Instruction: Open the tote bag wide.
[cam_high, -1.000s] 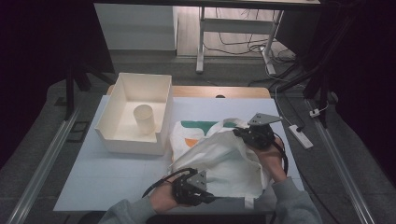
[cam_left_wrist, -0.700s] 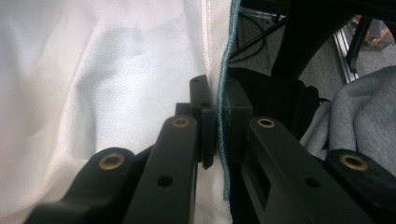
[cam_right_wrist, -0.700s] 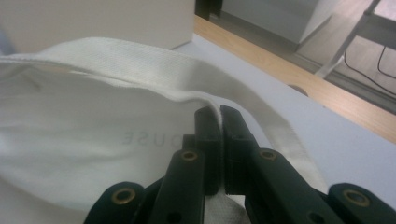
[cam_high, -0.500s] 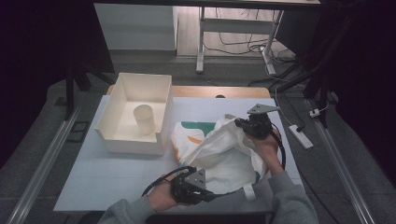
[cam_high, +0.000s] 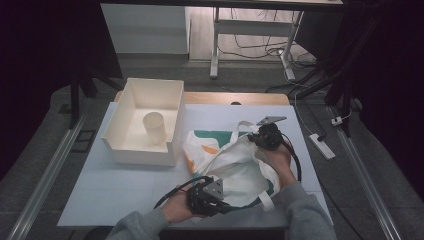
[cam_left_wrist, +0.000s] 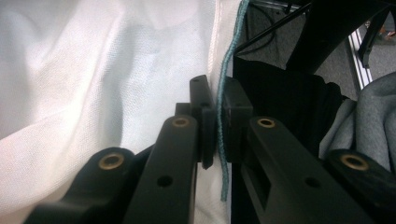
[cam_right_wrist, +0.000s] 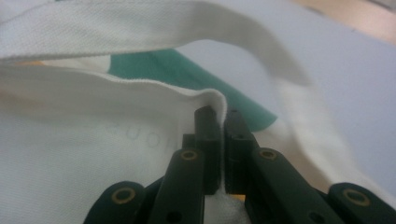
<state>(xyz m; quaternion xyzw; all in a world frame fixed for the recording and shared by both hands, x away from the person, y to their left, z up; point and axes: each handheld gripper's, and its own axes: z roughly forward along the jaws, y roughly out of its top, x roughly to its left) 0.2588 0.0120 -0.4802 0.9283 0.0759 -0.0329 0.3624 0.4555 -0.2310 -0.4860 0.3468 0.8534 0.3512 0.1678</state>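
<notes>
Two grippers: both clamped on the tote bag (cam_high: 235, 165).
Left gripper (cam_left_wrist: 215, 126): pinching the near hem.
Right gripper (cam_right_wrist: 219, 140): pinching the far rim, beside a handle (cam_right_wrist: 261, 42).
Advice: pull evenly, keeping the mouth open.
Bag: on the table (cam_high: 125, 185), right of the white box (cam_high: 145, 145); long axis apparently near-to-far.

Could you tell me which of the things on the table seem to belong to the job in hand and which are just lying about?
In use, judging by the grips:
- tote bag
- left gripper, shut on its edge
- right gripper, shut on its rim

Lying about:
- white box
- paper cup standing upright inside that box
</notes>
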